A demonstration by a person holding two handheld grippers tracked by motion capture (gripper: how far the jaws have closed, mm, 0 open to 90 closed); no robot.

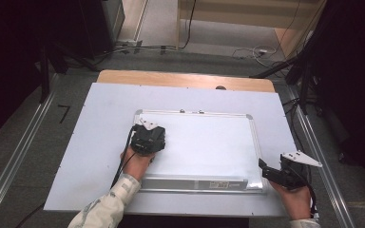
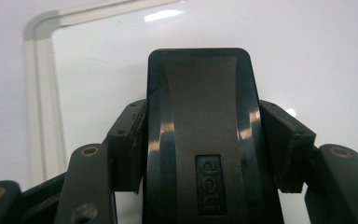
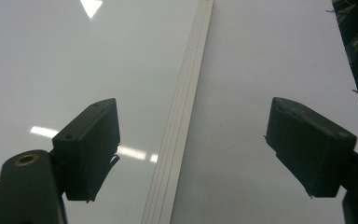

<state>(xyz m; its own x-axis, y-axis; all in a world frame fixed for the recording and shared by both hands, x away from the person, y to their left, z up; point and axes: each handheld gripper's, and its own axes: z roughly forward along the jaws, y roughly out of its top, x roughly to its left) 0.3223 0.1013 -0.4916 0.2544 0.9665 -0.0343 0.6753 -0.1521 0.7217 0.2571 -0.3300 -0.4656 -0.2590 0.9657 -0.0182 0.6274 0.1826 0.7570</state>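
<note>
Two grippers, left gripper (image 2: 205, 144) clamping black eraser (image 2: 200, 116) on whiteboard (image 1: 209, 142), right gripper (image 3: 191, 149) wide, empty

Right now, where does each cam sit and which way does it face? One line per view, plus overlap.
High view: fixed above the person's side, looking forward and down on the whiteboard; both forearms, the left gripper and right gripper show.
Left gripper view: rides the left gripper, looking along its jaws, shut on a black eraser over the board's corner.
Right gripper view: rides the right gripper, jaws open, straddling the board's frame edge.
Shared: all three show the whiteboard; the two gripper views both catch its frame.
</note>
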